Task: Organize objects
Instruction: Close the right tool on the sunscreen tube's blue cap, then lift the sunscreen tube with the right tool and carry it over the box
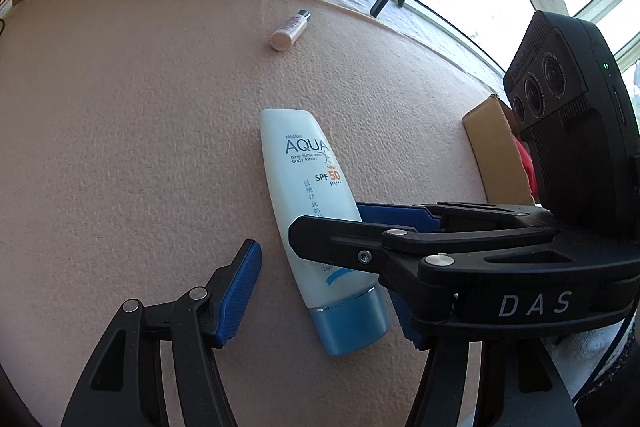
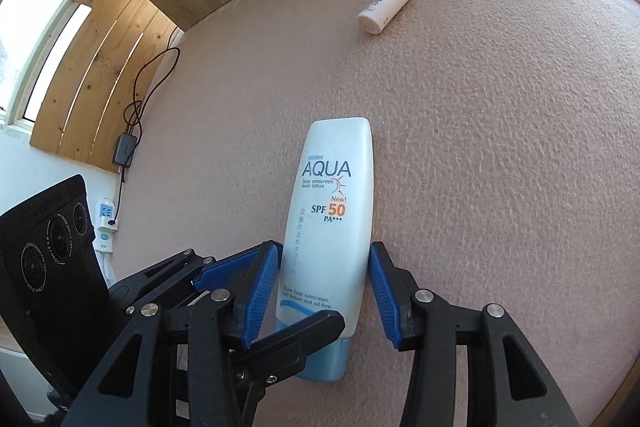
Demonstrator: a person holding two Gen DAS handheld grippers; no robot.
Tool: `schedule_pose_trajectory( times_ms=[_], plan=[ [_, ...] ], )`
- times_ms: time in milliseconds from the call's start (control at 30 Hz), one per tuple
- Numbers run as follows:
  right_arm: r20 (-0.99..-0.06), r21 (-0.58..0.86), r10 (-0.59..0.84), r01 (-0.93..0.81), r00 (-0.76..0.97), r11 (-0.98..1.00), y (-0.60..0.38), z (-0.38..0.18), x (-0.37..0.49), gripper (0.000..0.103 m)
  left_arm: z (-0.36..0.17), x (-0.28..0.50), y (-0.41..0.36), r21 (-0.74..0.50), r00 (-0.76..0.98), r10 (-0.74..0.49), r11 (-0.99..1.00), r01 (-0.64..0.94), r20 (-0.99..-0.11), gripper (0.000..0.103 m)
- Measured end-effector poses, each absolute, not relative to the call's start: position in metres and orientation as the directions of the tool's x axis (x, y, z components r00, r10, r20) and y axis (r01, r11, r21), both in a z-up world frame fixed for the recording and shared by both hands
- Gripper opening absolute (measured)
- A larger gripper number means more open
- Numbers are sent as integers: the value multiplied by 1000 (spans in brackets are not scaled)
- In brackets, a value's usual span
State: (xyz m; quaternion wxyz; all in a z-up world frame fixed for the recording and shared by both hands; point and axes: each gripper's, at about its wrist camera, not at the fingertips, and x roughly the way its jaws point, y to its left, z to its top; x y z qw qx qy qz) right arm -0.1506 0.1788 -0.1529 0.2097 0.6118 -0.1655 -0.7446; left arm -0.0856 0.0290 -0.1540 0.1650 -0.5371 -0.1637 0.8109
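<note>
The white plastic sunscreen tube (image 2: 332,239) with its blue cap lies flat on the pink textured mat (image 2: 500,147), cap partly hidden by black linkages. The right gripper (image 2: 324,287) brackets the tube's lower body, blue pads touching or nearly so; grip uncertain. The left gripper (image 1: 328,291) straddles it, spread wide. Beyond the tube, well apart, lies a small pale bottle (image 2: 388,3) with clear mat around.

The sunscreen tube (image 2: 330,239) lies on the table (image 2: 500,147), the small bottle (image 2: 388,3) well beyond it.
</note>
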Motion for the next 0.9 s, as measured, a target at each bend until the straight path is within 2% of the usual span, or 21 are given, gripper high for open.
schedule_pose_trajectory(
  times_ms=[133, 333, 567, 900],
  plan=[
    [-839, 510, -520, 101, -161, -854, 180, -153, -148, 40, -155, -89, 31, -454, -366, 454, -886, -91, -812, 52],
    [-825, 531, -533, 64, -189, -845, 190, -147, -140, 38, -150, -91, 40, -430, -375, 431, -898, -92, -821, 48],
    [-811, 526, -519, 53, -270, -849, 214, -114, -122, 38, -121, -90, 67, -386, -409, 419, -908, -163, -811, 48],
    [-784, 524, -467, -32, -409, -851, 288, -73, -80, 38, -79, -85, 147, -352, -418, 474, -873, -338, -775, 48]
  ],
)
